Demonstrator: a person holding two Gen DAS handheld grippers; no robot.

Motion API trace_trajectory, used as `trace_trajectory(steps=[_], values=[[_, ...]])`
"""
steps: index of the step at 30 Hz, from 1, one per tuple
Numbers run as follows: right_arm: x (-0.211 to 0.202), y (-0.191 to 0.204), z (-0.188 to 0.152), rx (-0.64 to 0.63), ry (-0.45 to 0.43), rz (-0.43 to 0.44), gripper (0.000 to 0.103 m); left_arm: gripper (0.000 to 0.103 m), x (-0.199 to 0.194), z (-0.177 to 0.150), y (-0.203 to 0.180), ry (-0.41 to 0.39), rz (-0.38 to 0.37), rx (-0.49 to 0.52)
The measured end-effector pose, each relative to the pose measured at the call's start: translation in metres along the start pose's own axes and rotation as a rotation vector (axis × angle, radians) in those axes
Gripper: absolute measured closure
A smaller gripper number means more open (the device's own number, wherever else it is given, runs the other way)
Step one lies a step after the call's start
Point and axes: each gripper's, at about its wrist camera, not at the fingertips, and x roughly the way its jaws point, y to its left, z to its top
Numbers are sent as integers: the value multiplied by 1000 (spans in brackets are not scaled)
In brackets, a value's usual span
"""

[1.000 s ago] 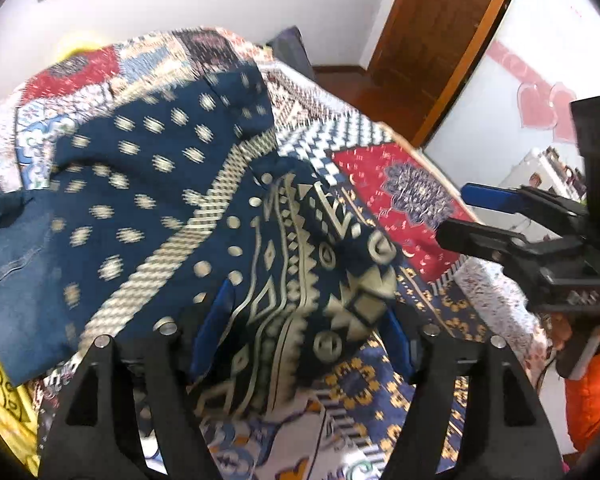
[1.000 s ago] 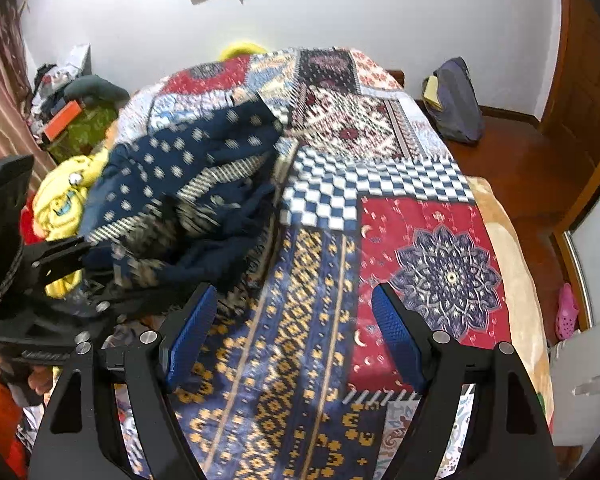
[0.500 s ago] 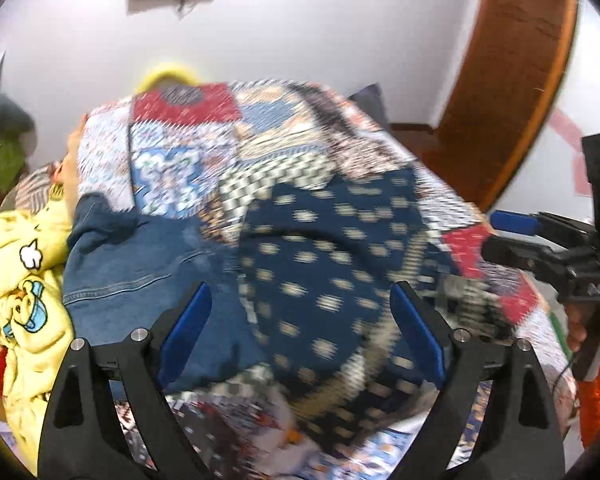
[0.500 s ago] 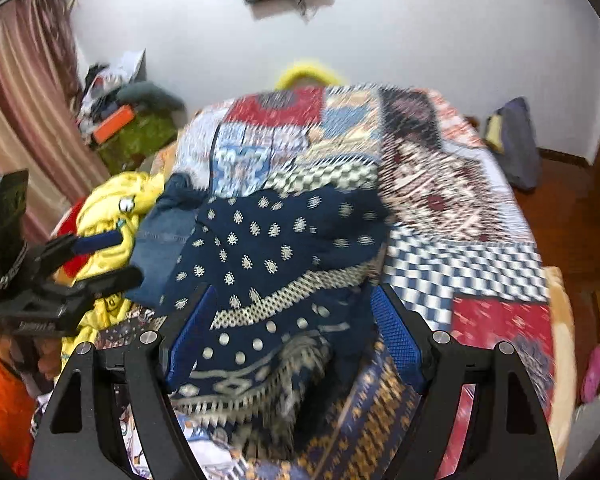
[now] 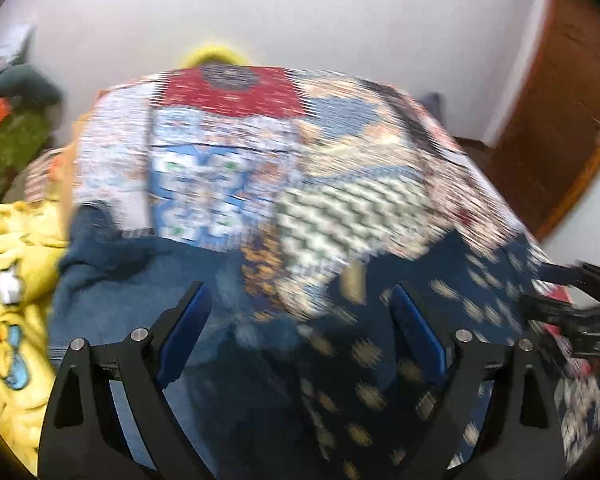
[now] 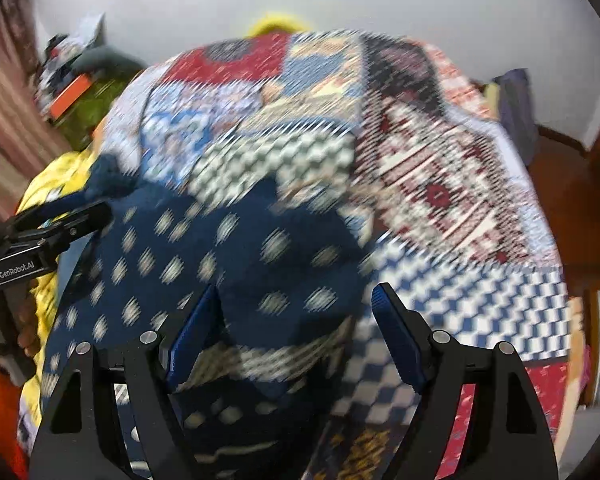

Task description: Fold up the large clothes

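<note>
A large navy garment with cream dots [image 6: 236, 252] lies spread on the patchwork bedspread [image 6: 440, 184]; it also shows in the left wrist view [image 5: 380, 344]. My left gripper [image 5: 298, 336] is open and empty, above where the garment meets a pair of blue jeans [image 5: 132, 292]. My right gripper [image 6: 294, 332] is open and empty over the garment's near part. Each gripper shows at the edge of the other's view: the left gripper [image 6: 56, 224], the right gripper [image 5: 572, 304]. Both frames are motion-blurred.
A yellow cartoon-print garment [image 5: 12, 280] lies at the bed's left edge. Clutter and a green bag [image 6: 88, 108] stand by the left wall. A dark bag [image 6: 516, 96] sits on the floor at the right, near a wooden door [image 5: 560, 120].
Both grippers have swung up and toward the head of the bed. The left gripper let go of the patterned hem it held a second ago, and the garment now lies spread out.
</note>
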Motion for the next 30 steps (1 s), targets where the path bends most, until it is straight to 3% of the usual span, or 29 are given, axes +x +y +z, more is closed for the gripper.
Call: trace_trajectory(steps=[2, 7, 13, 17, 20, 24, 30], values=[[-10, -3, 3, 33, -28, 8, 26, 12, -3, 5, 4, 2, 24, -11], [-41, 12, -12, 3, -65, 88, 26, 12, -34, -7, -2, 1, -83, 17], [-42, 35, -56, -88, 12, 124, 26, 12, -62, -60, -39, 97, -191, 163], [-35, 28, -97, -101, 78, 60, 26, 11, -77, -104, -55, 120, -169, 238], [-41, 11, -123, -57, 115, 64, 26, 10, -91, -128, -53, 112, -144, 239], [-56, -9, -142, -29, 131, 44, 26, 4, -104, -144, -36, 137, -157, 201], [-93, -26, -138, 5, 63, 36, 26, 5, -125, -143, -9, 99, -39, 188]])
